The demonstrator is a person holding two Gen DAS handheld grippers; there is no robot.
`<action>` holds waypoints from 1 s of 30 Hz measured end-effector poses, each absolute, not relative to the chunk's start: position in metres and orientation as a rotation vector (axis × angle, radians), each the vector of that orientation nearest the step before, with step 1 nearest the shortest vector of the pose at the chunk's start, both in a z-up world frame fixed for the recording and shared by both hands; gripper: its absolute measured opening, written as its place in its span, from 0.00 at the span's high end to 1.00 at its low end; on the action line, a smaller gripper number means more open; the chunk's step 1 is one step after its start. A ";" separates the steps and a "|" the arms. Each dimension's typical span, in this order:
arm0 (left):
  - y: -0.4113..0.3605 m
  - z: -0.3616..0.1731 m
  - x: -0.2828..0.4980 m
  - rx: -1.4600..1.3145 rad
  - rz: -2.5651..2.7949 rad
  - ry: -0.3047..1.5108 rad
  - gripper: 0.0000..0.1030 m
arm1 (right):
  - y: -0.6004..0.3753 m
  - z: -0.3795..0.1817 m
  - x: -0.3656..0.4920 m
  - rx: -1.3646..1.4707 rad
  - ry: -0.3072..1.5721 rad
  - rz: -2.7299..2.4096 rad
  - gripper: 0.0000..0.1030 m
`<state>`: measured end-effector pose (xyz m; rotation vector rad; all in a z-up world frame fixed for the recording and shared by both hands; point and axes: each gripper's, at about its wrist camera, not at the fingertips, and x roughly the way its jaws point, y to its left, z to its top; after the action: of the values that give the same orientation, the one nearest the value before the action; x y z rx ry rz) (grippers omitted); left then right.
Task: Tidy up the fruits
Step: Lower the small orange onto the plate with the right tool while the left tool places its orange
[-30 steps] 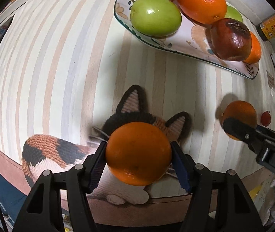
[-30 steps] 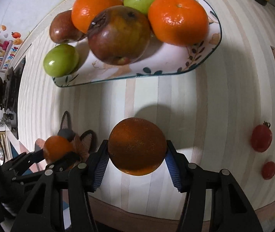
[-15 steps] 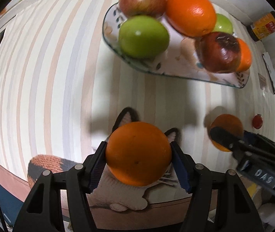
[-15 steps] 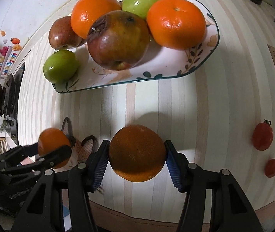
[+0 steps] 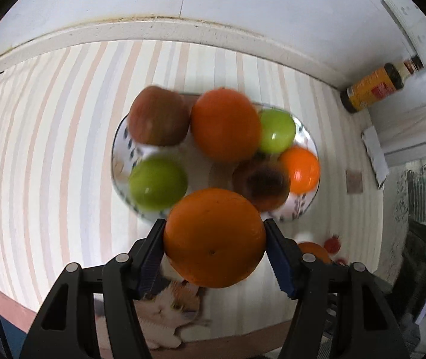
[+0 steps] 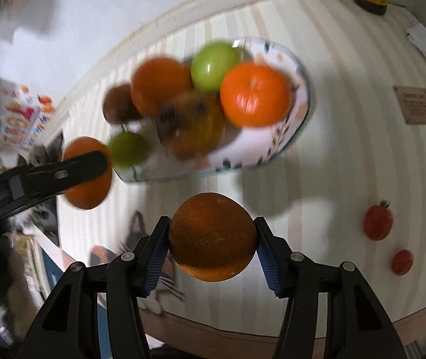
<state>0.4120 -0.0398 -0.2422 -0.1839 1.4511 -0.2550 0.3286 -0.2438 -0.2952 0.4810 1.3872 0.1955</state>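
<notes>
My left gripper (image 5: 214, 239) is shut on a bright orange (image 5: 214, 236) and holds it high above the table, just in front of the patterned fruit plate (image 5: 305, 209). The plate carries two green apples, two oranges and two dark red apples. My right gripper (image 6: 211, 240) is shut on a darker orange (image 6: 212, 240), held above the table in front of the plate (image 6: 290, 137). The left gripper's finger and its orange (image 6: 85, 173) show at the left of the right wrist view. Two cherry tomatoes (image 6: 377, 221) lie on the striped cloth to the right.
A knitted calico cat mat (image 5: 168, 302) lies at the table's front edge under the left gripper. A soy sauce bottle (image 5: 374, 88) stands at the back right by the wall. A small card (image 6: 416, 104) lies right of the plate.
Both grippers have risen with their oranges, and the plate now looks smaller and farther away. The left gripper has swung up over the plate's near edge. The view is blurred by the motion.
</notes>
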 end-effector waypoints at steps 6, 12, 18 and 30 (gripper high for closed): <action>-0.052 -0.269 0.433 -0.248 -0.238 1.486 0.40 | -0.286 -0.275 0.366 0.513 1.322 0.145 0.44; -0.060 -0.283 0.434 -0.238 -0.196 1.488 0.40 | -0.316 -0.284 0.414 0.521 1.326 0.095 0.44; -0.066 -0.283 0.437 -0.224 -0.162 1.481 0.39 | -0.322 -0.300 0.464 0.466 1.363 0.080 0.44; -0.063 -0.285 0.431 -0.281 -0.156 1.477 0.28 | -0.306 -0.324 0.495 0.374 1.445 0.127 0.43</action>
<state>0.4309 -0.0630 -0.2854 -0.2810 1.4766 -0.1559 0.4948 -0.3058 -0.3244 0.3742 1.4455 0.1271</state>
